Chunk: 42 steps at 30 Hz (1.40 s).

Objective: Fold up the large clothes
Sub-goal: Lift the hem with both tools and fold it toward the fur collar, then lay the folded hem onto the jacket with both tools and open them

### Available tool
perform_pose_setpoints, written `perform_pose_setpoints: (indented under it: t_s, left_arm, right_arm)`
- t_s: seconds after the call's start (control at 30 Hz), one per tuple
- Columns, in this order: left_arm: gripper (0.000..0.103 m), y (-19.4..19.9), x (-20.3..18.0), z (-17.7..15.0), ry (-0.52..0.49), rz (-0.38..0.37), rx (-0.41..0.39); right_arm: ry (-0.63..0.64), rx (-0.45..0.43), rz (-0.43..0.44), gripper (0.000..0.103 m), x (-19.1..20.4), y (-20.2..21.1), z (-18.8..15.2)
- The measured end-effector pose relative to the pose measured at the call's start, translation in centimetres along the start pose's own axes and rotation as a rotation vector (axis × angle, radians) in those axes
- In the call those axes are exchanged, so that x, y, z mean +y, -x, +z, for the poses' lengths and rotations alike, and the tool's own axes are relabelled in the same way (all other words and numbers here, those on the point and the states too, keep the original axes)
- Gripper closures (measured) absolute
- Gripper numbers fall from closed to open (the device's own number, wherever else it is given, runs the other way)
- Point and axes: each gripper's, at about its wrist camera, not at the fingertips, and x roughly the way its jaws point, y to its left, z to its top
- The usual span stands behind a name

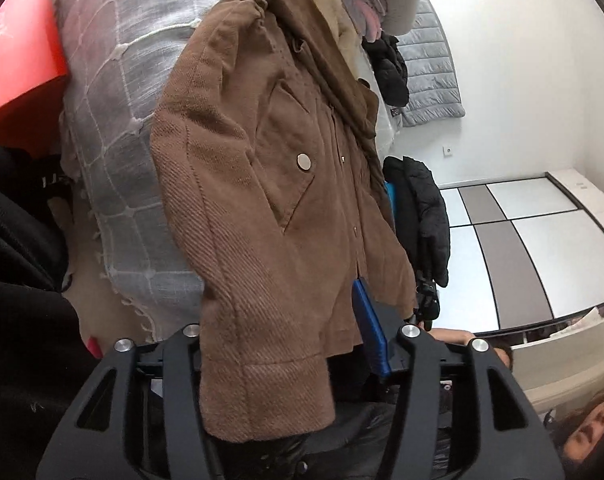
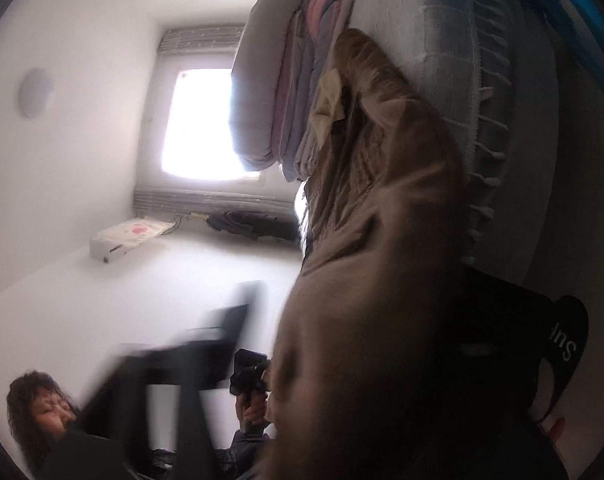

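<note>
A brown jacket (image 1: 261, 184) with a metal snap button on its pocket flap hangs in the air beside the bed. Its cuffed sleeve end (image 1: 261, 396) drapes down between the fingers of my left gripper (image 1: 293, 344), whose jaws stand around the cloth; one blue pad (image 1: 372, 336) shows at the right. In the right wrist view the same jacket (image 2: 382, 240) fills the middle and covers my right gripper (image 2: 342, 380); only one blurred black finger (image 2: 205, 344) shows at the lower left.
A grey checked blanket with fringe (image 1: 141, 120) covers the bed. A stack of folded quilts (image 2: 293, 92) lies on it. A black coat (image 1: 426, 216) hangs on a tripod. A red box (image 1: 21, 60) is at the left. A person's face (image 2: 41, 408) shows low.
</note>
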Motion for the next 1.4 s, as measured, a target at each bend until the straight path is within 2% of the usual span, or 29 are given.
perform_pose_setpoints:
  t_s: [0.03,0.1,0.17,0.27,0.4,0.5,0.57,0.63,0.67,0.77,0.87,1.0,1.17,1.23,1.27,1.3,1.37,1.4]
  left_arm:
    - [0.081,0.4,0.0,-0.1,-0.013,-0.004,-0.018]
    - [0.090,1.5,-0.4,-0.3,-0.033,-0.003,-0.067]
    - [0.092,2.6,-1.1,-0.4,-0.050,-0.014,-0.101]
    - [0.093,4.4,-3.5,-0.5,-0.093,-0.046,-0.157]
    - [0.094,7.1,-8.6,-1.0,-0.216,-0.120,-0.224]
    - [0.093,9.2,-11.9,-2.1,-0.318,-0.162,-0.239]
    - [0.093,10.5,-13.1,-2.4,-0.359,-0.142,-0.236]
    - [0.092,10.5,-11.9,-1.8,-0.323,-0.109,-0.214]
    - [0.092,10.1,-10.8,-1.4,-0.291,-0.117,-0.204]
    - [0.092,8.9,-7.5,0.5,-0.170,-0.139,-0.191]
    - [0.092,8.5,-6.9,2.7,-0.143,-0.172,-0.205]
    - [0.092,8.4,-9.4,8.0,-0.181,-0.178,-0.252]
    - [0.092,6.0,-10.2,19.7,-0.123,-0.187,-0.347]
    - [0.092,3.9,-9.4,25.4,-0.071,-0.197,-0.398]
    - [0.092,2.9,-9.2,27.5,-0.058,-0.184,-0.421]
    - [0.092,1.8,-8.6,29.6,-0.043,-0.169,-0.442]
    - [0.090,-1.5,-6.6,34.5,0.010,-0.137,-0.466]
    - [0.087,-3.4,-5.3,36.5,0.047,-0.098,-0.463]
  right_arm:
    - [-0.006,-0.012,0.012,0.089,-0.5,0.6,-0.3]
    - [-0.003,-0.044,0.045,0.090,-0.5,1.0,-0.9]
    - [-0.003,-0.069,0.104,0.090,0.1,1.5,-1.3]
    - [0.072,-0.090,0.202,0.090,2.8,1.2,-1.8]
    - [0.163,-0.111,0.297,0.089,6.8,0.6,-2.1]
    - [0.214,-0.130,0.393,0.089,8.6,1.8,-2.6]
    - [0.241,-0.154,0.437,0.090,9.3,3.4,-2.9]
    - [0.228,-0.171,0.420,0.090,8.7,4.2,-2.7]
    - [0.191,-0.181,0.385,0.090,7.4,4.4,-2.4]
    - [0.108,-0.197,0.377,0.090,4.5,3.8,-1.9]
    - [0.088,-0.198,0.385,0.090,4.2,2.5,-0.7]
    - [0.127,-0.195,0.361,0.089,7.0,0.3,3.9]
    - [0.140,-0.205,0.288,0.089,10.7,-6.0,13.0]
    - [0.114,-0.226,0.229,0.087,10.6,-9.9,18.2]
    - [0.105,-0.232,0.206,0.087,10.4,-11.3,19.5]
    - [0.087,-0.248,0.139,0.086,9.6,-13.7,22.3]
    - [0.043,-0.266,0.059,0.082,7.5,-16.4,25.6]
    - [0.006,-0.272,-0.008,0.079,5.6,-18.3,27.1]
